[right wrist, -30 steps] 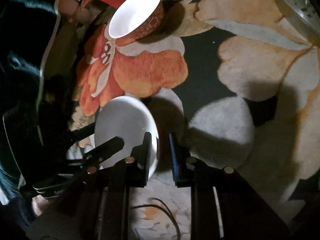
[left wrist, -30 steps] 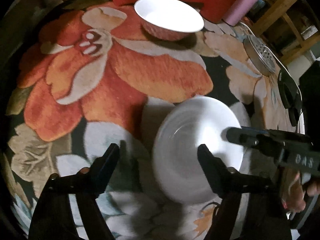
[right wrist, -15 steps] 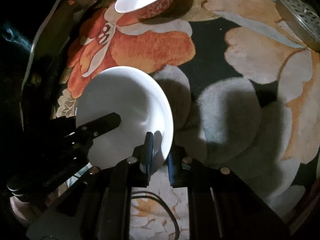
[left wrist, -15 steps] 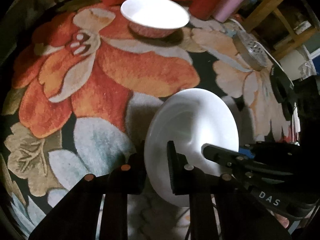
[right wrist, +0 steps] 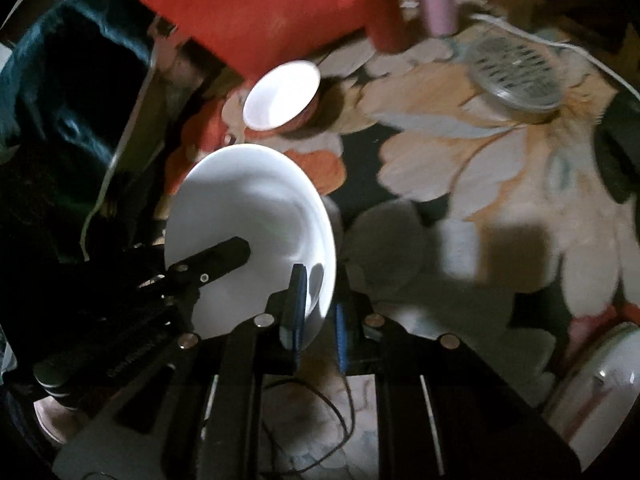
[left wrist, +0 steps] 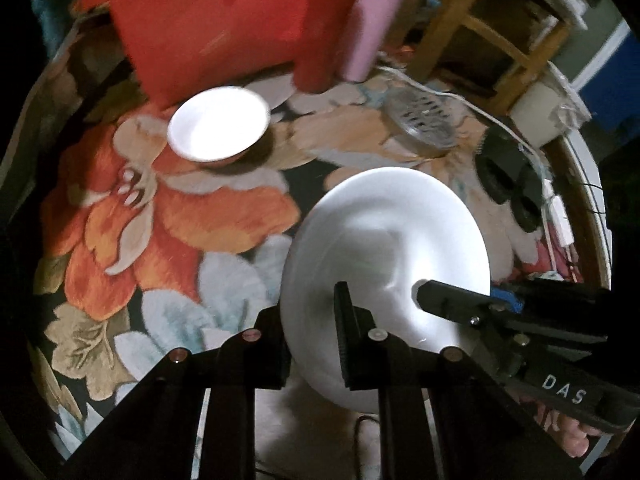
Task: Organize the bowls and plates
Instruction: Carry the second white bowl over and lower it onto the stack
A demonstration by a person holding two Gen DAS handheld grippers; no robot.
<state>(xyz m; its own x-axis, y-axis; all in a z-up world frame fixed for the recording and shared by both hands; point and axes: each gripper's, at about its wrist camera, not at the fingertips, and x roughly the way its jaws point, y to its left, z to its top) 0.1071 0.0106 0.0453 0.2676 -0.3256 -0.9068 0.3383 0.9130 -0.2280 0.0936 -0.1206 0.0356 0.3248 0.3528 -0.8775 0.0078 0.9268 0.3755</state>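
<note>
A white plate (left wrist: 384,248) hangs tilted above the floral cloth, held from both sides. My left gripper (left wrist: 312,332) is shut on its left rim, one finger above the plate and one below. My right gripper (right wrist: 318,312) is shut on the opposite rim of the plate (right wrist: 248,208), its blue pads pinching the edge. A white bowl (left wrist: 218,128) with a red patterned outside stands on the cloth at the back, in front of a red bag; the right wrist view shows this bowl (right wrist: 282,94) beyond the plate.
A red bag (left wrist: 208,20) and a pink bottle (left wrist: 372,20) stand at the back. A perforated metal lid (left wrist: 424,120) and black headphones (left wrist: 504,180) lie at the right with a white cable. A wooden stool (left wrist: 480,20) is beyond the table.
The left gripper went from wide open to shut on the plate's rim. Both grippers then rose with the plate, which left the cloth; the table looks farther away.
</note>
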